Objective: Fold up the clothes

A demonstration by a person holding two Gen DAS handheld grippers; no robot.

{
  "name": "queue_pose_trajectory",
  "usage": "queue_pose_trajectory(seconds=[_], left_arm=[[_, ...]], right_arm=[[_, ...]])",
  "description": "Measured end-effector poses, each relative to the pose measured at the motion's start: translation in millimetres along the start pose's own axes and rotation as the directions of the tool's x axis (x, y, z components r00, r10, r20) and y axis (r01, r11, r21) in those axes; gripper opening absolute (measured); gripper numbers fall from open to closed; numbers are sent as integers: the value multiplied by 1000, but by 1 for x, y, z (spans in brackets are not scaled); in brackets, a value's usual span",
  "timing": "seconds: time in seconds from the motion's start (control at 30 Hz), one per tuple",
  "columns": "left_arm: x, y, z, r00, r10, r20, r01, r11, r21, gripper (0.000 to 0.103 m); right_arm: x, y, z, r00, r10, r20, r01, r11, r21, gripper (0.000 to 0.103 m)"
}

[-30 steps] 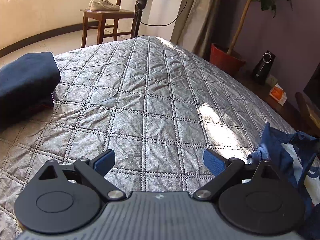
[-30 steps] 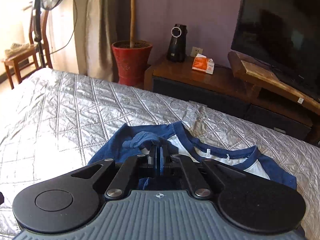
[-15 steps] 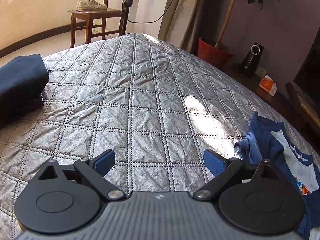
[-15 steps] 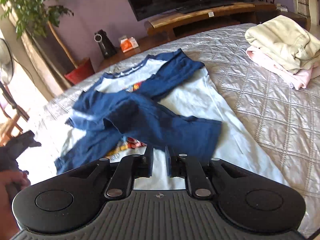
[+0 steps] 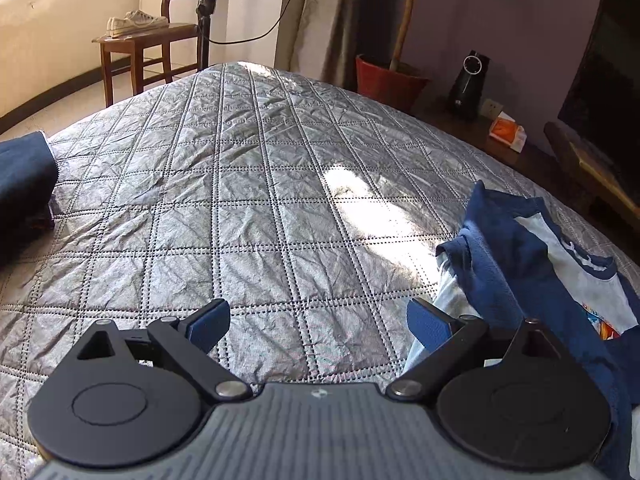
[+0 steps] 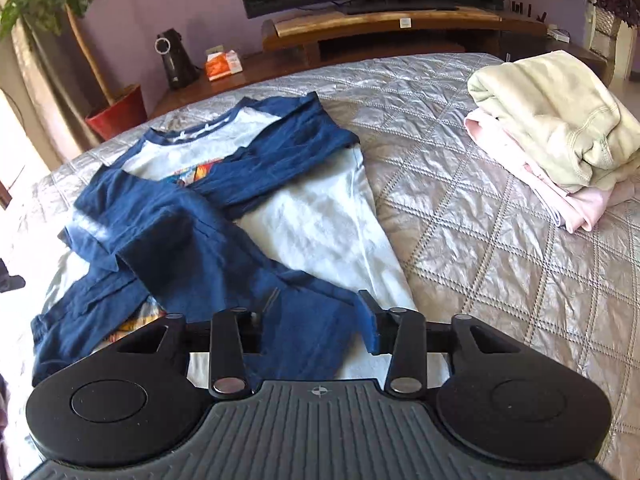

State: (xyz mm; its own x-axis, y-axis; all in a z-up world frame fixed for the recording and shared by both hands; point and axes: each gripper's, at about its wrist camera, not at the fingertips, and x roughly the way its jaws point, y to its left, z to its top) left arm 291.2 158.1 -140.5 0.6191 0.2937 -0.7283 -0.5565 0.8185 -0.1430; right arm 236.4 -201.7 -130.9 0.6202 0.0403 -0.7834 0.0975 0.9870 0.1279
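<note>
In the left wrist view, the left gripper (image 5: 318,322) hung over the silver quilted bed cover (image 5: 248,200) with its blue-padded jaws spread wide and empty; the blue and white shirt (image 5: 520,248) lay just to its right. In the right wrist view, the right gripper (image 6: 320,312) also stood spread apart, gripping nothing, over a blue sleeve of the shirt (image 6: 312,216), which lay flat with both sleeves folded across its white body. A stack of folded clothes (image 6: 560,128) sat well apart to the right.

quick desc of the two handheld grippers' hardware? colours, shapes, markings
Both match: ribbed grey body with a small crosshair mark, two round black discs, black linkage arms on silver pivot pins. Left gripper shows blue finger pads. Right gripper fingers look thin and dark.
</note>
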Motion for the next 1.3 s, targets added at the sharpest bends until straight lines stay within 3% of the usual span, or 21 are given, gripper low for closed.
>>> queue_pose_trajectory(seconds=[0.2,0.23,0.27,0.47,0.7,0.77,0.83,0.97,1.03,1.13,1.3], left_arm=[[-3,-14,-7,1000,-17,7,17,998,62,94],[-3,-14,-7,1000,-16,8,15,998,65,94],[-3,-15,-8,1000,-15,6,14,998,64,94],[-2,-17,-9,1000,-17,1,17,997,72,94],[-3,-21,-11,1000,-11,7,11,995,95,94],[-3,-21,-11,1000,-8,8,7,995,98,94],[-3,-24,-12,1000,-11,7,11,993,114,94],[-1,-33,-17,1000,-1,-1,1,982,188,95],[8,-33,-19,998,30,-50,-19,978,207,94],[16,-21,-15,996,45,-83,-30,985,168,97],[17,-8,-11,991,111,-75,-101,987,123,94]], right_arm=[[11,9,-14,1000,-16,-9,16,998,-54,45],[11,11,-14,1000,-27,-3,26,996,-81,35],[10,11,-14,999,-33,2,33,994,-102,17],[-5,1,-12,996,-74,45,79,990,-119,13],[-19,0,-15,983,-156,95,170,972,-163,28],[-29,8,-15,980,-121,157,152,967,-203,38],[-31,23,-10,980,-71,185,119,957,-266,55],[3,31,-1,997,-59,57,72,963,-260,50],[19,25,-2,997,-70,-9,66,970,-232,50],[12,31,4,998,-49,34,56,968,-243,50],[20,82,39,989,97,107,-57,944,-325,52]])
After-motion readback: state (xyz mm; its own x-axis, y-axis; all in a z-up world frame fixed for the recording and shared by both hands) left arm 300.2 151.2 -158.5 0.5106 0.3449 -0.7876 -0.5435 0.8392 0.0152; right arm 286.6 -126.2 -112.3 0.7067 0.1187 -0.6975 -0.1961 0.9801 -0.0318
